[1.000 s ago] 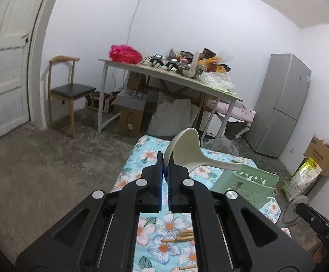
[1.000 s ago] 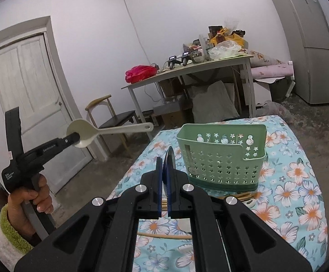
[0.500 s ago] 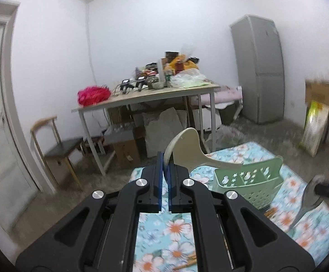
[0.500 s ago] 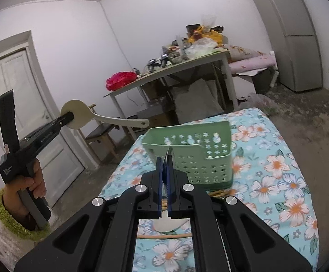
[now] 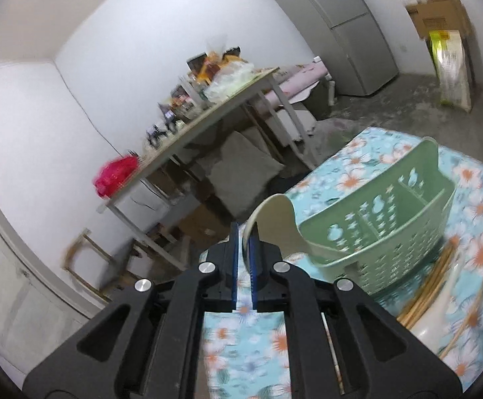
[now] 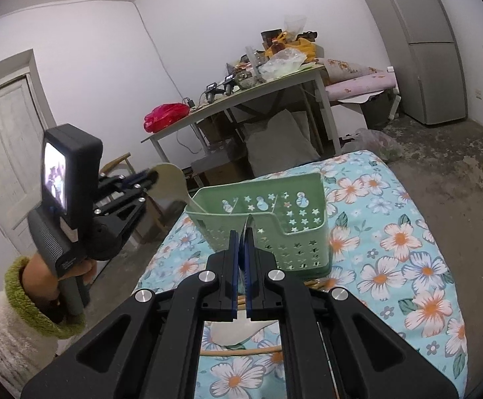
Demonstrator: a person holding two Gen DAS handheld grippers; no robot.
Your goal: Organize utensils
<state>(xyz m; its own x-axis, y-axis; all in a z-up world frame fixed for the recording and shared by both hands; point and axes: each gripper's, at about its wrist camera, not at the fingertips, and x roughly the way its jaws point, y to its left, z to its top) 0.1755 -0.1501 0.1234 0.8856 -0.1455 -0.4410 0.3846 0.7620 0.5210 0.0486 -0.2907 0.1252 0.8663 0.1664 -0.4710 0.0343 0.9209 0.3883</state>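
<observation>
The left hand-held gripper [image 5: 244, 244] grips a cream spoon [image 5: 273, 219] by its bowl, handle inside the green basket [image 6: 276, 219]; the right hand-held gripper [image 6: 240, 249] pinches a thin pale utensil [image 6: 248, 224].

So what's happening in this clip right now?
A person is sorting utensils on a floral tablecloth. The left claw grips a cream plastic spoon by its bowl, with the handle dipping into the green perforated plastic caddy. The right claw is shut on something thin and pale that I can't identify. Wooden chopsticks lie beside the caddy.
</observation>
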